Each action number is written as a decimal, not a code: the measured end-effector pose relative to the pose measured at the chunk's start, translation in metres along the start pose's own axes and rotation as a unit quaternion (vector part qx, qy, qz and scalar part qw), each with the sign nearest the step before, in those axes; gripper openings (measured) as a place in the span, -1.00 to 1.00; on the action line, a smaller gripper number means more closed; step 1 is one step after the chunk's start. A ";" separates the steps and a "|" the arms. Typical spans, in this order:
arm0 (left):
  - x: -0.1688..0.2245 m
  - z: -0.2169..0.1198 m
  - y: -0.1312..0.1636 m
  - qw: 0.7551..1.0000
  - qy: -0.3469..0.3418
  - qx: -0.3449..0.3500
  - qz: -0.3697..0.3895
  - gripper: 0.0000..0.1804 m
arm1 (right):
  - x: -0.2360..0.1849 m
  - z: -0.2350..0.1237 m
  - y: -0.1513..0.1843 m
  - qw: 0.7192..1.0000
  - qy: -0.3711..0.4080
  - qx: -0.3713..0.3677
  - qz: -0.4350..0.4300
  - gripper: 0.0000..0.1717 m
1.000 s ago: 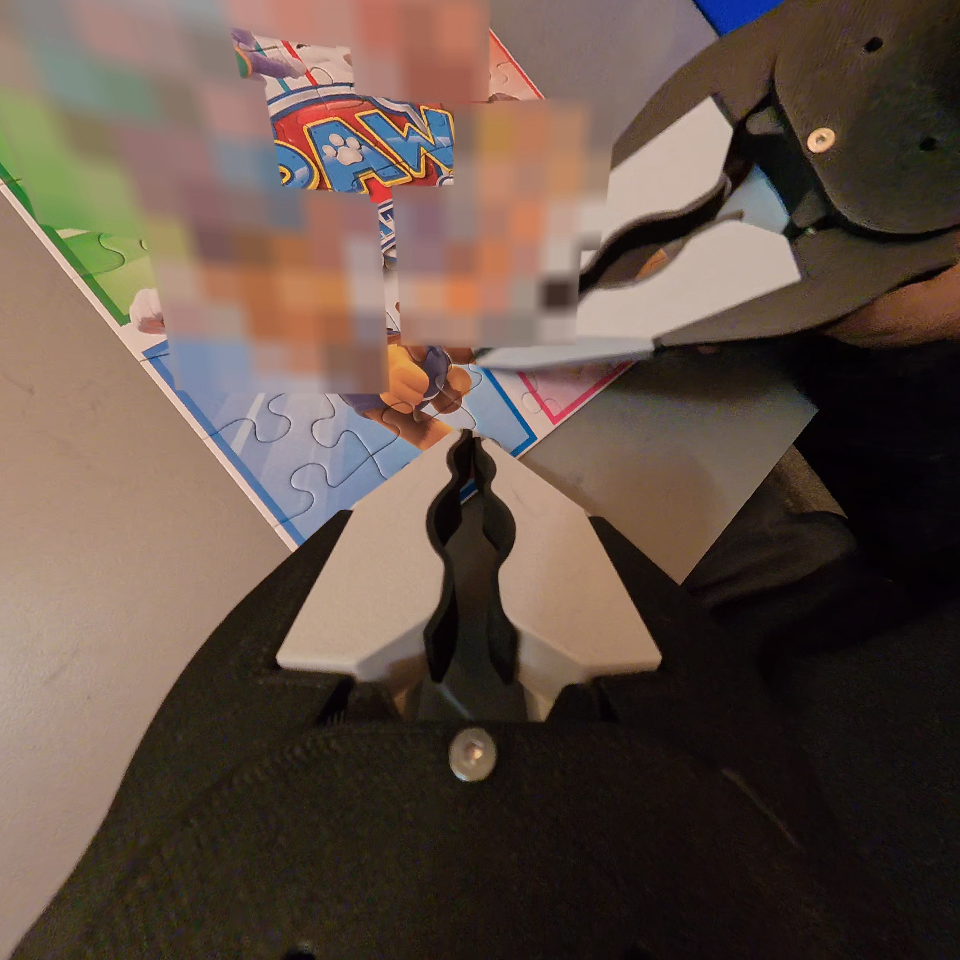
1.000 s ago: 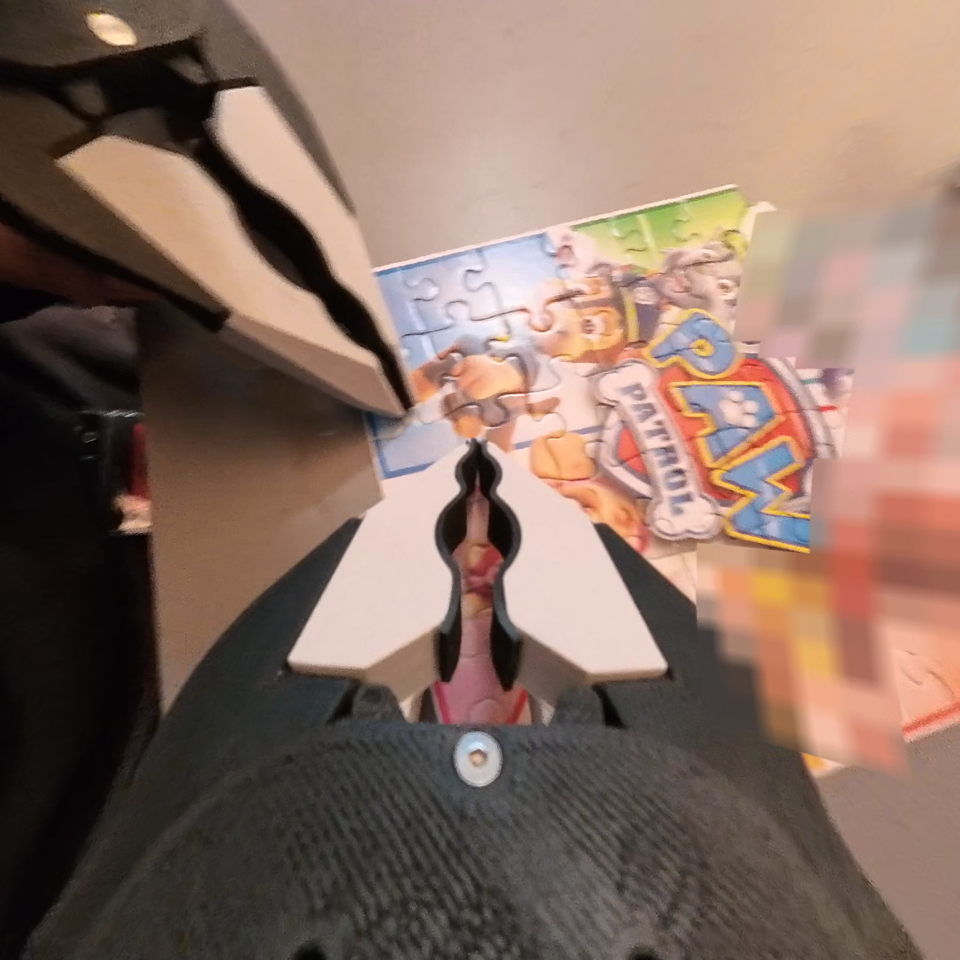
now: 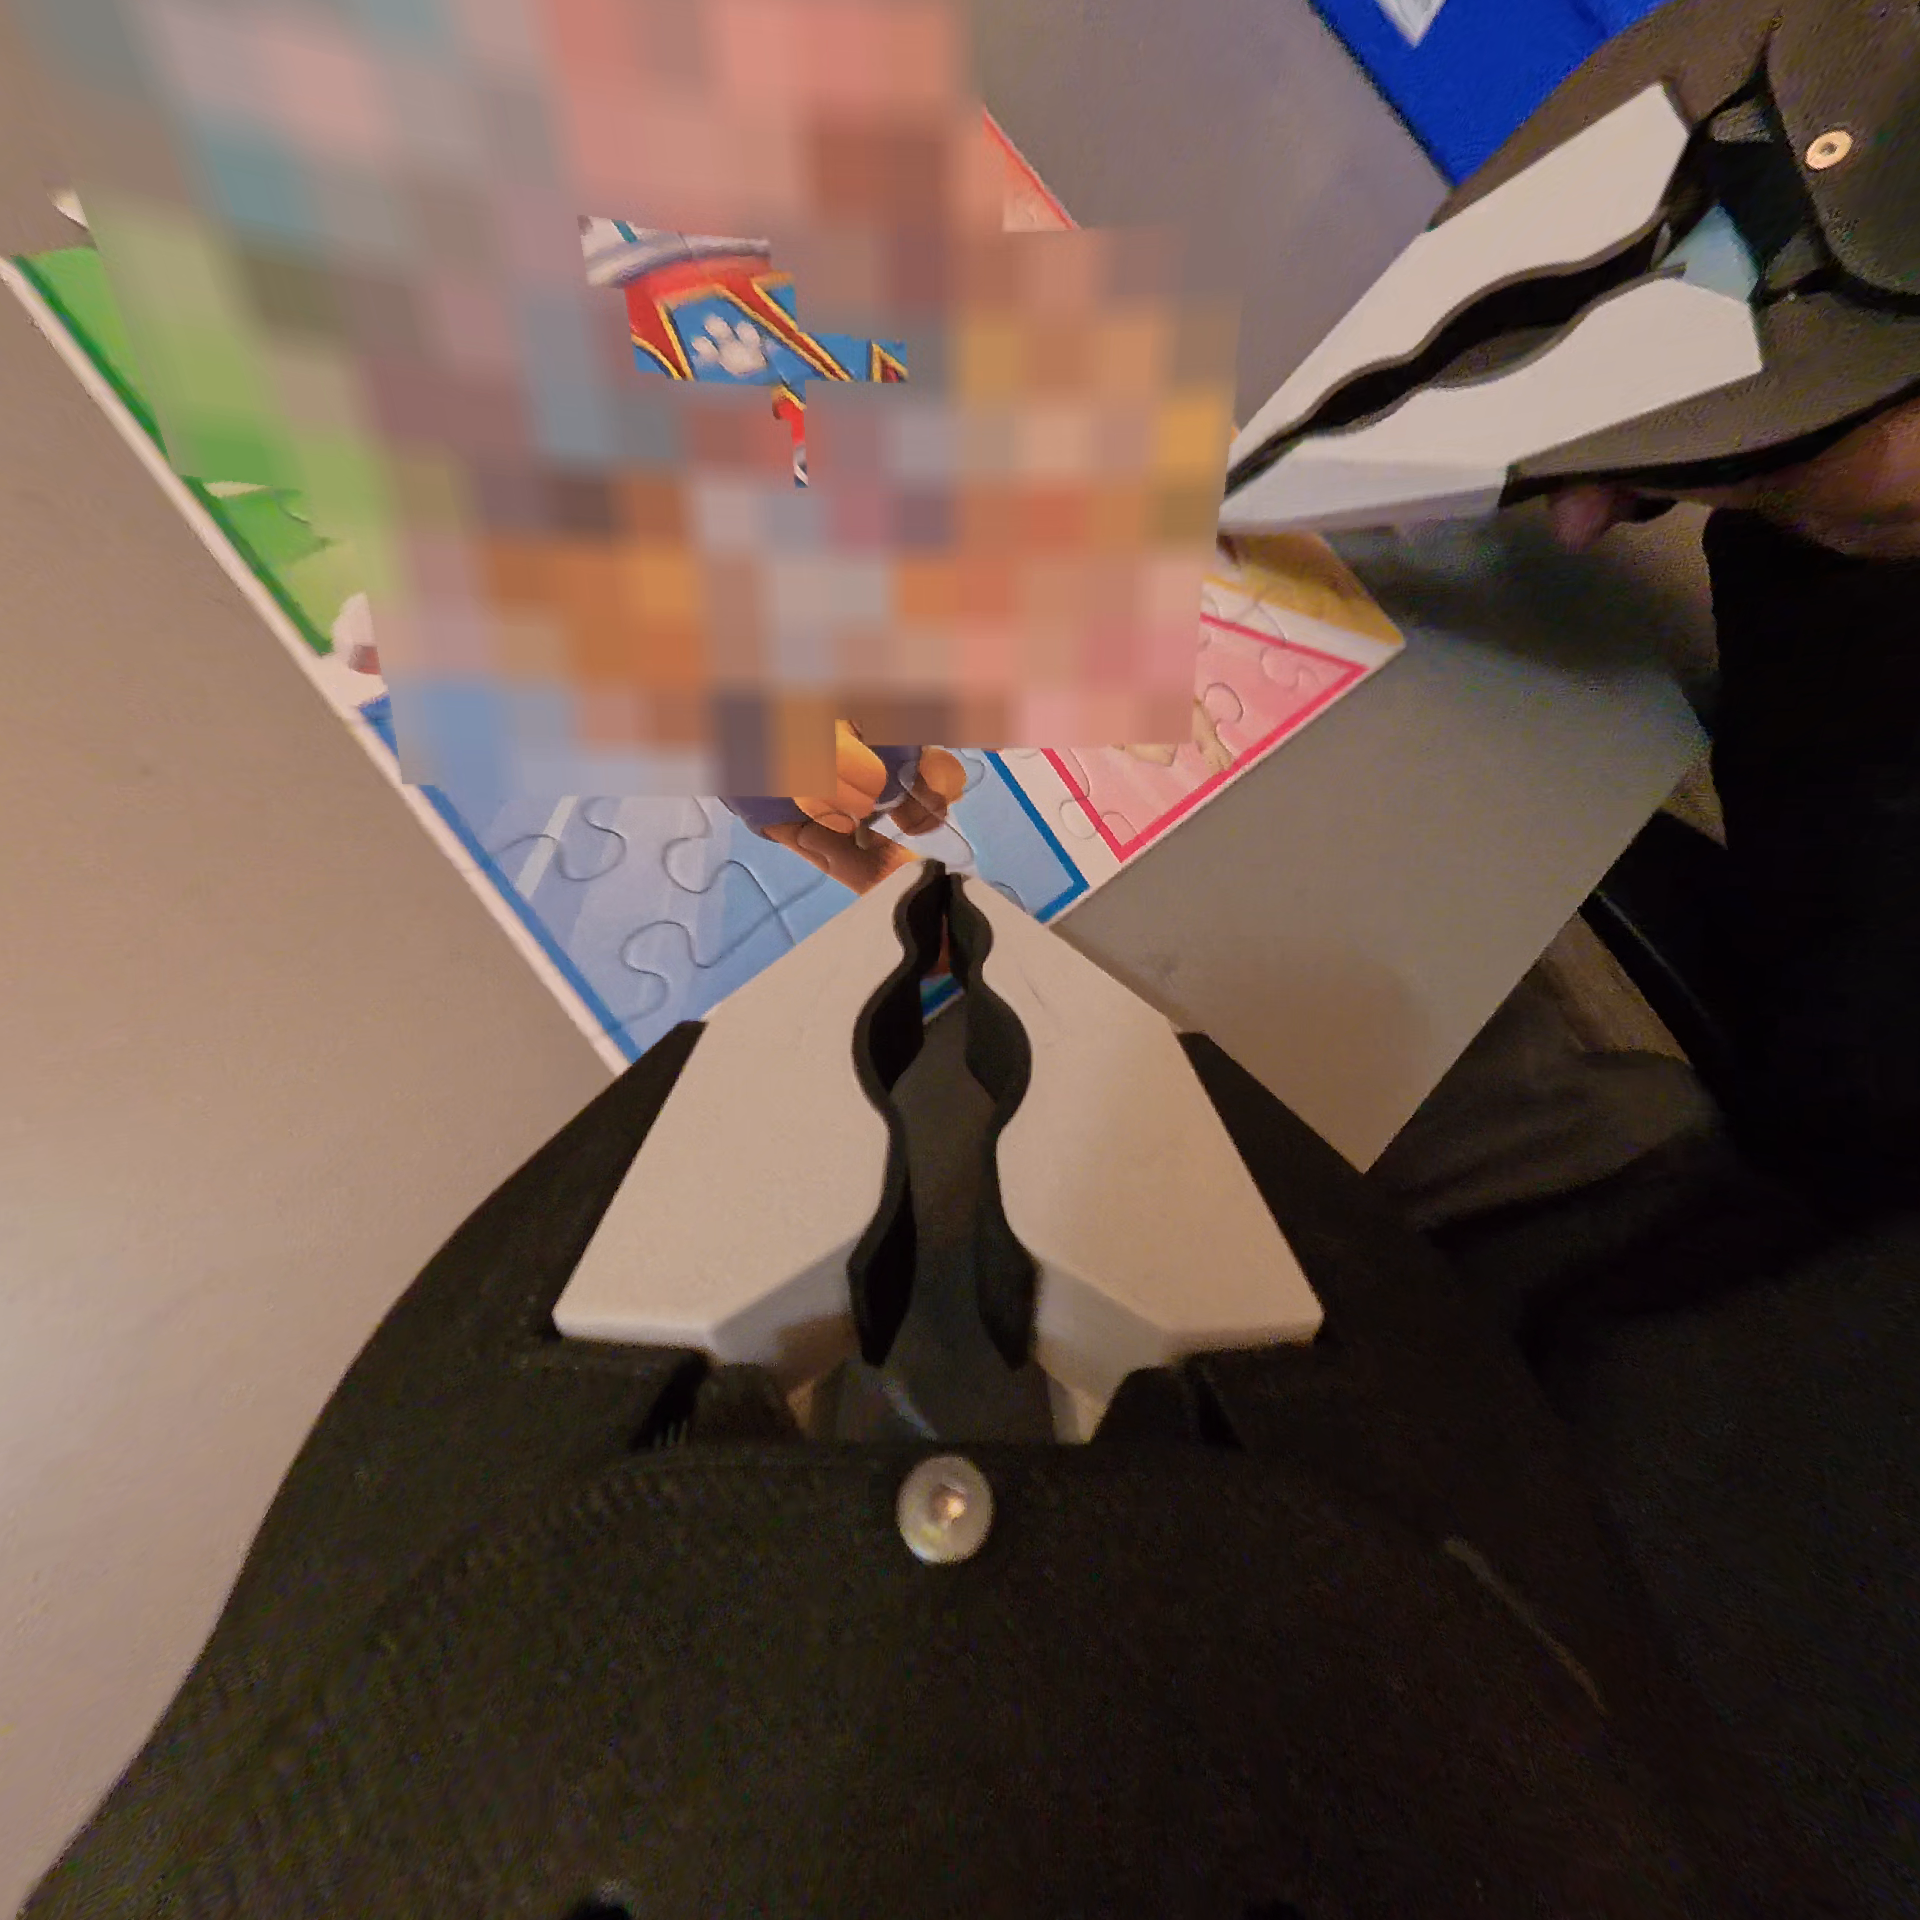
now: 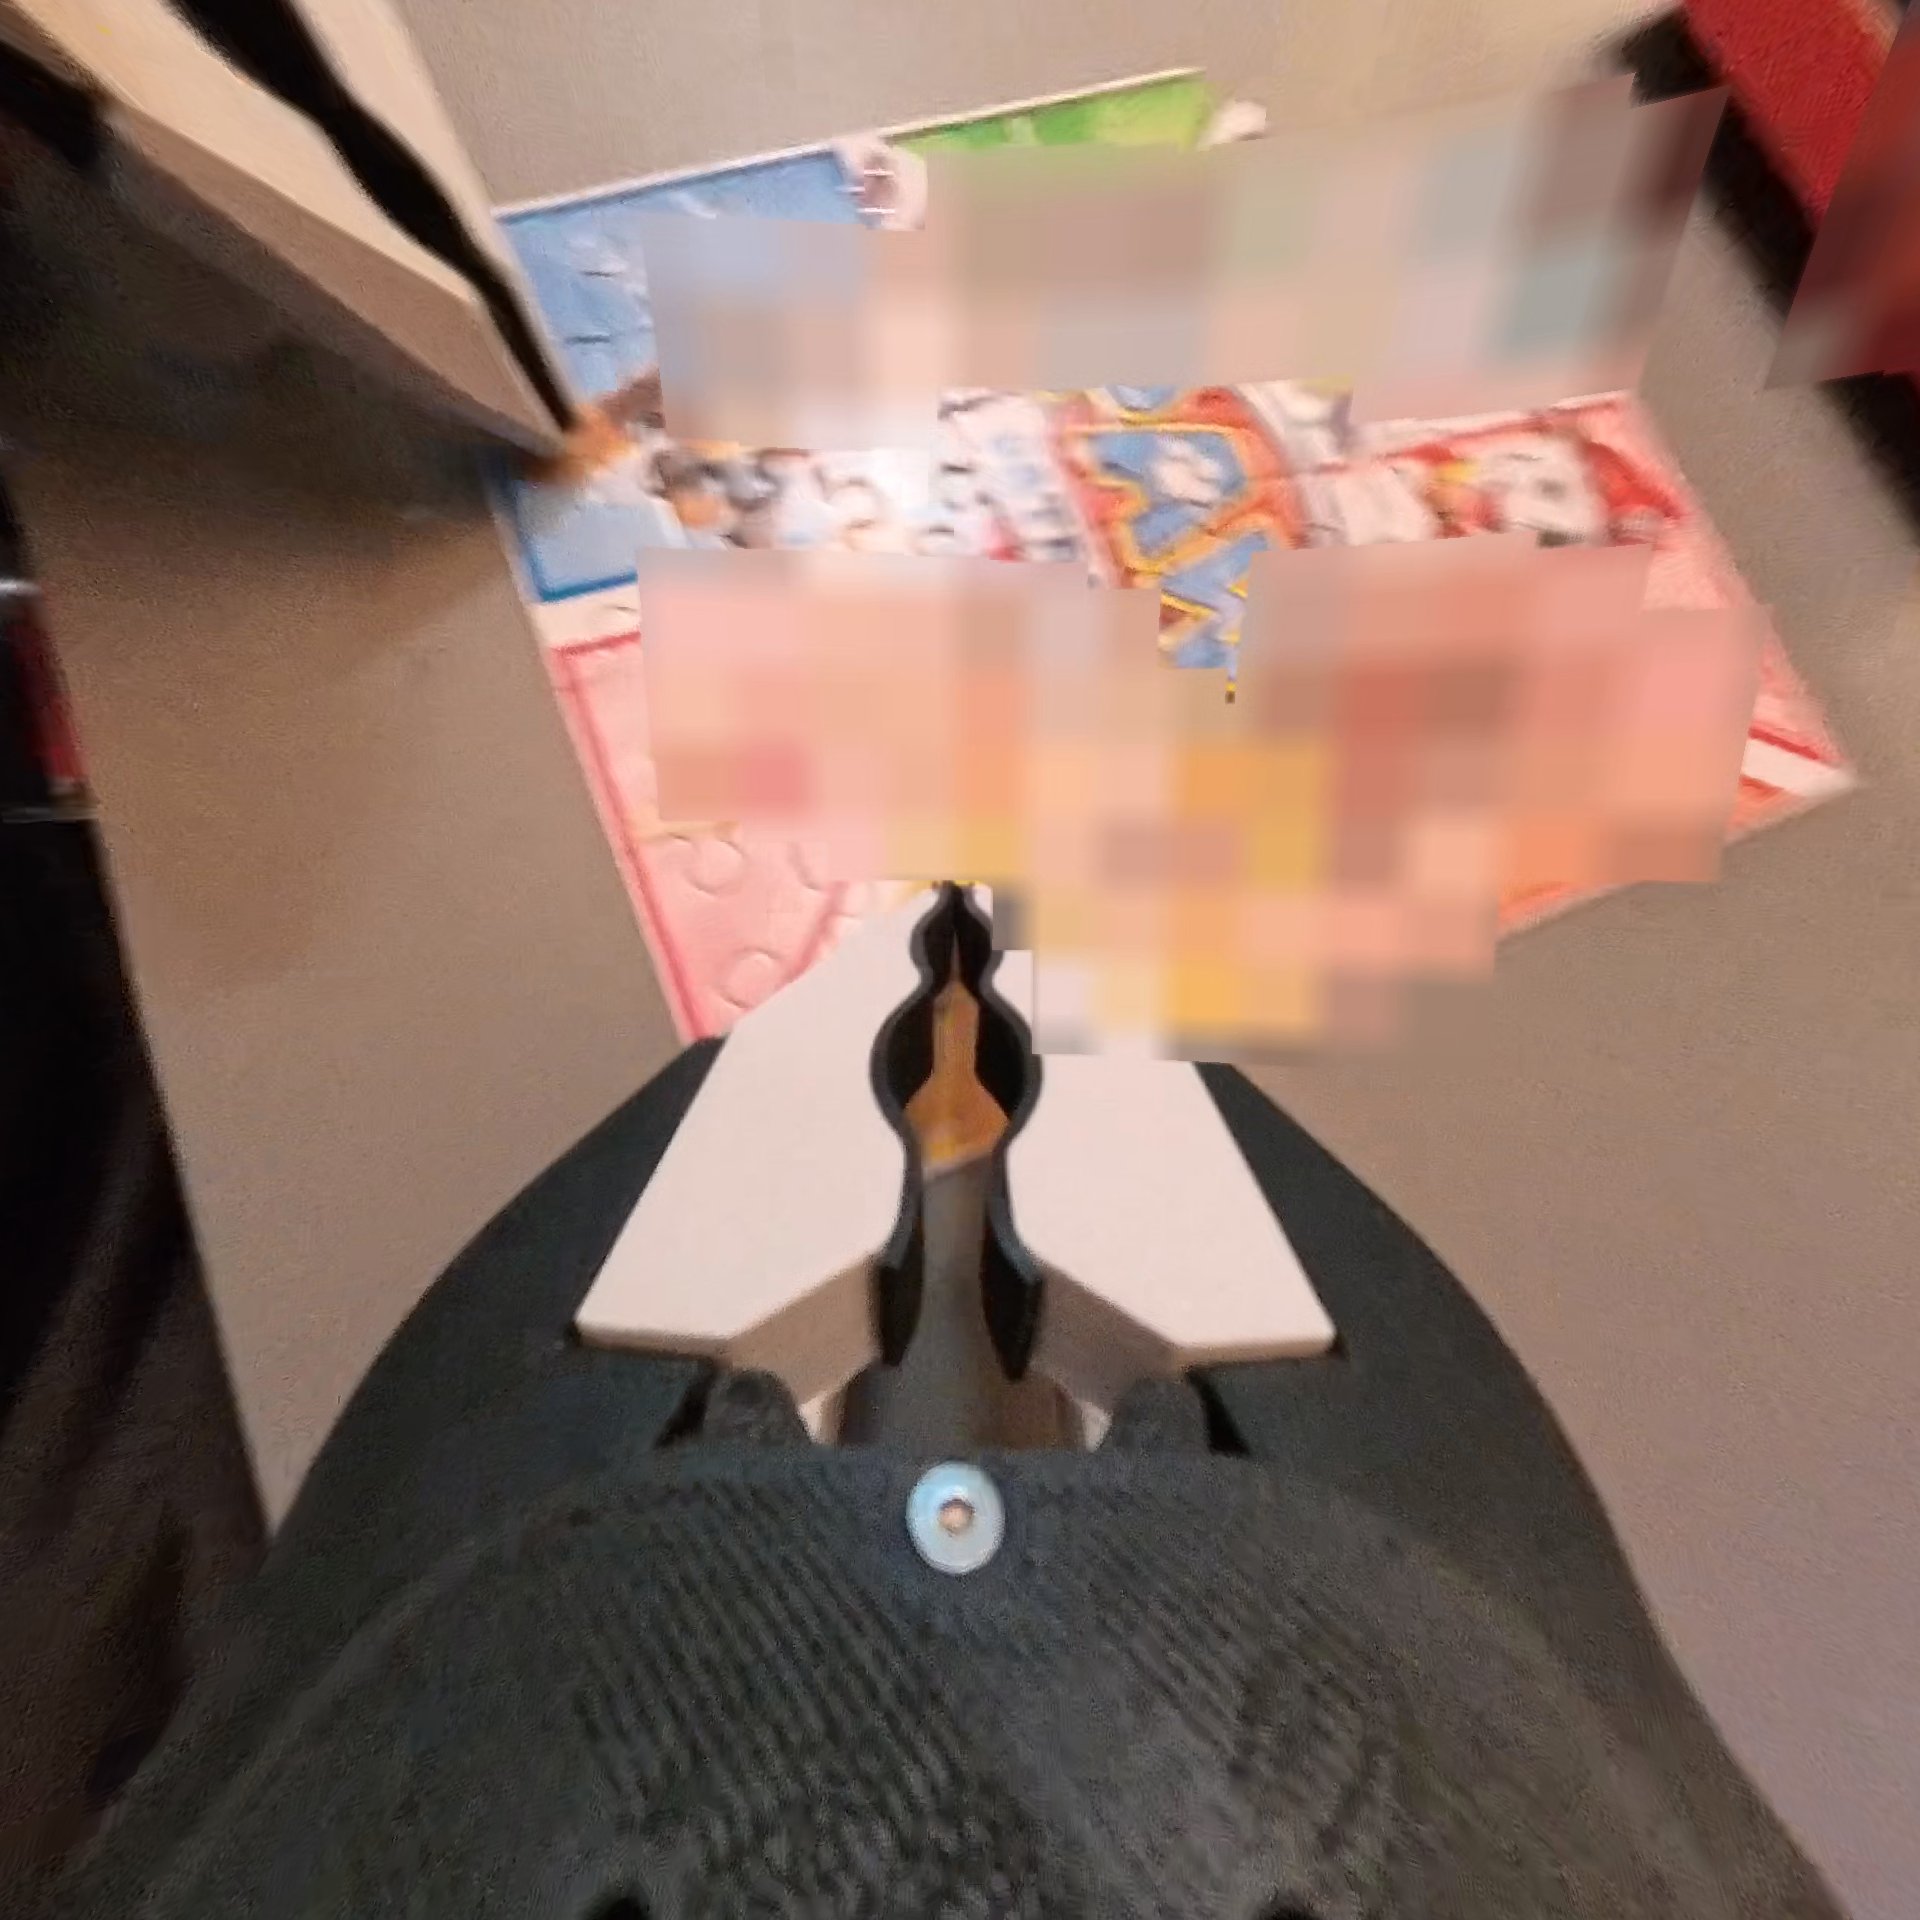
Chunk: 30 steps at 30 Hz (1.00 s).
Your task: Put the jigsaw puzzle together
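A colourful jigsaw puzzle (image 3: 665, 914) lies flat on a grey table (image 3: 208, 935). My left gripper (image 3: 935, 873) is shut, and its tips rest at the puzzle's near blue corner, right by a brown paw in the picture. I cannot make out anything between its pads. In the right wrist view the left gripper (image 4: 556, 442) comes in from the top left onto the same corner of the puzzle (image 4: 727, 935). My right gripper (image 4: 951, 896) is shut over the pink and yellow part of the puzzle. It also shows in the left wrist view (image 3: 1247, 488), at the puzzle's right side.
The table's corner (image 3: 1662, 748) lies close on the right, with a person's dark clothing (image 3: 1818, 831) beyond it. A blue object (image 3: 1455, 62) sits at the far edge. A red object (image 4: 1818, 83) stands at the top right of the right wrist view. One gripper's finger ends stand about 12 cm off the other's. From my right tips it is roughly 4 cm to the puzzle (image 4: 727, 935); from my left, 10 cm. Seen from the left wrist view (image 3: 1264, 692) as well.
My right gripper has moved away from the left gripper's tips, across to the pink and yellow side of the puzzle. My left gripper stays shut at the blue corner.
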State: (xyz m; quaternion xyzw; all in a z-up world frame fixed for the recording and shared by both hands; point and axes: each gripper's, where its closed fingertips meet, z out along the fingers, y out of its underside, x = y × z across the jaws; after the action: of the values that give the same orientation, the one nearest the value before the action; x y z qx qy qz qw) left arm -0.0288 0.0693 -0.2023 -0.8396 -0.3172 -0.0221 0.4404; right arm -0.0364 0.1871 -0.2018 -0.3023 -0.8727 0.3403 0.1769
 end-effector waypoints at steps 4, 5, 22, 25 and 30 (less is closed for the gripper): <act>-0.032 -0.027 -0.026 0.997 -0.049 0.066 0.002 -1.00 | 0.040 -0.031 -0.022 0.988 0.055 0.135 0.058 -1.00; -0.043 -0.034 -0.031 0.995 -0.061 0.075 -0.001 -1.00 | 0.046 -0.037 -0.029 0.980 0.058 0.174 0.075 -1.00; -0.114 -0.044 -0.102 0.984 -0.108 0.137 0.034 -1.00 | 0.096 -0.032 -0.070 0.969 0.128 0.187 0.101 -0.88; -0.126 -0.034 -0.132 0.983 -0.104 0.138 0.059 -1.00 | 0.102 -0.029 -0.093 0.973 0.108 0.167 0.119 -0.78; -0.126 -0.019 -0.158 0.980 -0.077 0.170 0.075 -1.00 | 0.114 -0.031 -0.119 0.960 0.132 0.230 0.090 -0.85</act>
State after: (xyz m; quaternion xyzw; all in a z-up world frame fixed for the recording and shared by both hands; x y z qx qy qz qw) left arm -0.2120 0.0550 -0.1159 -0.7731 -0.2857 0.1301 0.5511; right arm -0.1556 0.2062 -0.0846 -0.3729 -0.7093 0.5032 0.3235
